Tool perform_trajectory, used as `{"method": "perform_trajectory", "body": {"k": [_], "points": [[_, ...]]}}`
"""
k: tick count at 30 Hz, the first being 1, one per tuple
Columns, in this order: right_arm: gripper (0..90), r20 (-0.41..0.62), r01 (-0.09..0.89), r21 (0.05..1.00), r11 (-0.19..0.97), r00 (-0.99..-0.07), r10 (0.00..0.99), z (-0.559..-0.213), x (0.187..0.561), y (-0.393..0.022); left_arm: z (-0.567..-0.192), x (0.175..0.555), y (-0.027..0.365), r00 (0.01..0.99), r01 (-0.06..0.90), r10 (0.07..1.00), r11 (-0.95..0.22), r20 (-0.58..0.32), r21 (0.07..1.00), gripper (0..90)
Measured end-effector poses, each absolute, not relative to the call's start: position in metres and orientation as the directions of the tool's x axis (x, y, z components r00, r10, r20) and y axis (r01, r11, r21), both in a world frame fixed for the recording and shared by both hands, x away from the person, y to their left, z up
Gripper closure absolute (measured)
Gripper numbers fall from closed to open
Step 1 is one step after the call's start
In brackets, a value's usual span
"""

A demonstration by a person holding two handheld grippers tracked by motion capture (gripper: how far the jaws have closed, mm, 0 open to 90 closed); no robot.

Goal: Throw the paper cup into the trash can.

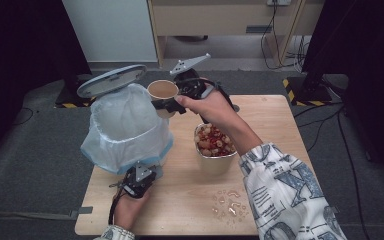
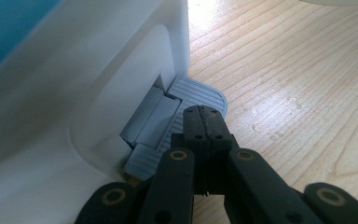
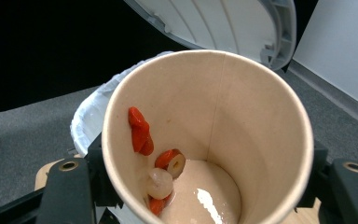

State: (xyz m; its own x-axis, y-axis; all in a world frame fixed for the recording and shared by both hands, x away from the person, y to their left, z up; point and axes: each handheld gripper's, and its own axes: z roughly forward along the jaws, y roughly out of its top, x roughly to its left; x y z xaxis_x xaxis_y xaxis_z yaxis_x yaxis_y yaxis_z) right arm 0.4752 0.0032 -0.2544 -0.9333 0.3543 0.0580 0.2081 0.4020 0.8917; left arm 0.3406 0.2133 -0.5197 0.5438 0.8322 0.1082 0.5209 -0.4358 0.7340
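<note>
Holding a paper cup (image 1: 162, 91), the right gripper (image 1: 172, 102) had its jaws clamped on the cup's sides, up beside the rim of the white pedal bin (image 1: 125, 131). Cup sat tilted, mouth partly toward the bin, just above its right edge. In the right gripper view the cup (image 3: 214, 140) showed a few red and pale bits stuck to the inner wall and some liquid at the bottom, the bin's raised lid (image 3: 223, 23) behind it. Lid (image 1: 111, 80) stood open in the high view too, bag liner folded over the rim.

Left gripper (image 1: 139, 181) was at the bin's foot, jaws fully closed with nothing between them, tips pressing on the grey pedal (image 2: 186, 100) as seen in the left gripper view (image 2: 206, 122).

Metal container (image 1: 215, 149) full of red and pale food sat on the wooden table (image 1: 180, 200), right of the bin, below the right hand (image 1: 210, 105). Wet splashes (image 1: 229, 202) lay on the table near the front edge.
</note>
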Motion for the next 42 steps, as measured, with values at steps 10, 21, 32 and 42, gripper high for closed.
{"method": "perform_trajectory", "body": {"k": [10, 21, 32, 42], "points": [[31.9, 0.060, 0.206, 0.890, 0.407, -0.937, 0.345, -0.253, 0.477, 0.022, -0.520, 0.340, 0.213, 0.545, 0.519, 0.831, -0.440, 0.113, 0.733, 89.6], [31.9, 0.059, 0.200, 0.891, 0.408, -0.941, 0.333, -0.253, 0.478, 0.043, -0.520, 0.341, 0.213, 0.545, 0.520, 0.831, -0.439, 0.111, 0.733, 89.6], [31.7, 0.052, 0.194, 0.888, 0.418, -0.944, 0.327, -0.262, 0.479, 0.060, -0.520, 0.340, 0.213, 0.544, 0.520, 0.832, -0.437, 0.110, 0.734, 89.6], [28.1, 0.033, 0.180, 0.879, 0.441, -0.947, 0.319, -0.276, 0.481, 0.076, -0.520, 0.341, 0.214, 0.544, 0.521, 0.832, -0.435, 0.107, 0.735, 89.6]]}}
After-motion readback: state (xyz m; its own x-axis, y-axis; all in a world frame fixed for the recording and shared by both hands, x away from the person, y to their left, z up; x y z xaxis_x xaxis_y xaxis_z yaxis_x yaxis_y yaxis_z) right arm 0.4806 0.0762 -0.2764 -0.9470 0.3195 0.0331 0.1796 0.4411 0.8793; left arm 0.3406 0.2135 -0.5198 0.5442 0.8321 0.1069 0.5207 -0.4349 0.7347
